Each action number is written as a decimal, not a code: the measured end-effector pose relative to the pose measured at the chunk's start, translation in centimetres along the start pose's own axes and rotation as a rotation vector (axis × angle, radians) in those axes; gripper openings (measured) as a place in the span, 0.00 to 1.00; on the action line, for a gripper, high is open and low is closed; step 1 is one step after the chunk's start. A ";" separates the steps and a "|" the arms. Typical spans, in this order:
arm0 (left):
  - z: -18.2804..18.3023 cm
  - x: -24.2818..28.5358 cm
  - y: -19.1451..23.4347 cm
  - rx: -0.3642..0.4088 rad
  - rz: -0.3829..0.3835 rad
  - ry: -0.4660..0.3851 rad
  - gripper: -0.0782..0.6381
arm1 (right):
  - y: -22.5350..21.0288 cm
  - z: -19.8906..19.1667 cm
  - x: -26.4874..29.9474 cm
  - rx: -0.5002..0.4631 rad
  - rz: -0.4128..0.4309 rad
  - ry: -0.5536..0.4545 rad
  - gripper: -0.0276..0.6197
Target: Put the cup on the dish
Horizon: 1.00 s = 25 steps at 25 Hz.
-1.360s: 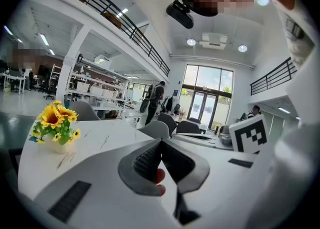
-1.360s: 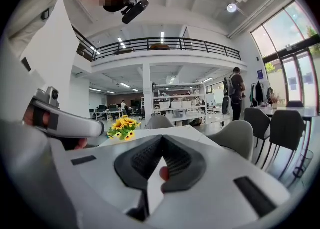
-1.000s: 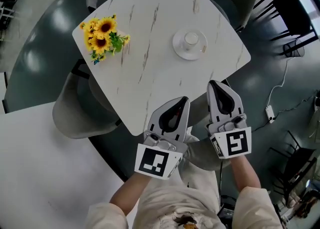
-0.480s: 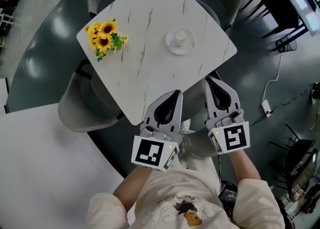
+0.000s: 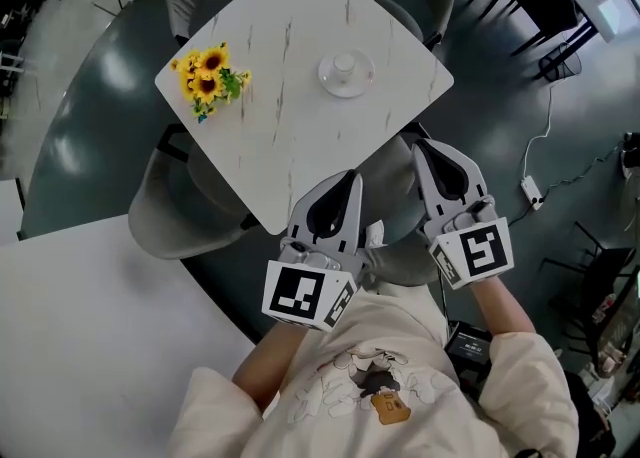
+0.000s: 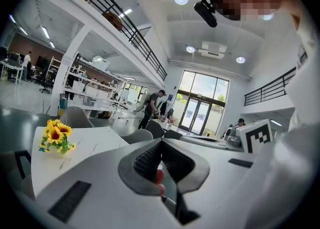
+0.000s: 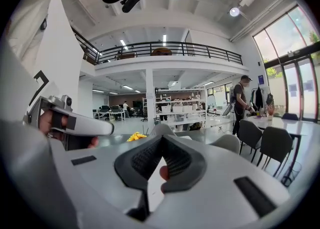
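A white cup (image 5: 344,64) stands on a white dish (image 5: 326,81) at the far right part of the marble table (image 5: 290,126). Both grippers hang in the air off the table's near corner, close to the person's chest and well short of the cup. My left gripper (image 5: 351,177) is shut with nothing between its fingers, and its tips meet in the left gripper view (image 6: 161,142). My right gripper (image 5: 422,146) is also shut and empty, with its jaws together in the right gripper view (image 7: 161,138). The cup is hidden in both gripper views.
A bunch of sunflowers (image 5: 205,81) stands at the table's left corner, also seen as sunflowers (image 6: 56,135) in the left gripper view. Grey chairs (image 5: 195,216) ring the table. A cable (image 5: 535,161) lies on the dark floor at right. A second white table (image 5: 90,326) is at lower left.
Both grippers have risen and drawn back from the table's near corner, still shut. The table, cup and dish look smaller and farther away.
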<state>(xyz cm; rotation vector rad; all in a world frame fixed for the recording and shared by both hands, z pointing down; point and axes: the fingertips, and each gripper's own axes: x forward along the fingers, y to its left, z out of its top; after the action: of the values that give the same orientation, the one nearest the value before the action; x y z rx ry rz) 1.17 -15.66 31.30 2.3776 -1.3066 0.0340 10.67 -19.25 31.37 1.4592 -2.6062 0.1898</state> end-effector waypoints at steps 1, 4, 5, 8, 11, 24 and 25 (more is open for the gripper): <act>0.1 -0.2 -0.3 0.002 -0.006 0.002 0.11 | 0.0 0.5 -0.3 -0.007 0.001 -0.006 0.05; 0.3 -0.6 -1.3 -0.013 -0.030 0.004 0.11 | -0.3 1.7 -1.2 -0.015 -0.007 -0.023 0.05; 0.5 -0.8 -1.6 -0.015 -0.036 0.003 0.11 | -0.5 1.9 -1.5 -0.004 -0.010 -0.024 0.05; 1.0 -0.7 -2.5 -0.010 -0.056 0.006 0.11 | -0.9 2.0 -1.8 0.057 -0.015 -0.020 0.05; 0.9 -0.6 -3.5 -0.005 -0.083 0.015 0.11 | -0.3 2.0 -2.9 0.060 -0.017 -0.018 0.05; 2.1 -1.8 -5.9 0.023 -0.125 -0.020 0.11 | 0.1 4.6 -6.5 0.056 -0.007 -0.060 0.05; 1.8 -2.1 -6.1 0.022 -0.129 -0.012 0.11 | 0.3 4.8 -6.7 0.051 -0.007 -0.062 0.05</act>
<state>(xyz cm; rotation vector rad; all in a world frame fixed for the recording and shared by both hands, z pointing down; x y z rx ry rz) 4.61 -11.84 27.07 2.4787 -1.1610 -0.0038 13.60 -14.38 25.36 1.5137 -2.6640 0.2151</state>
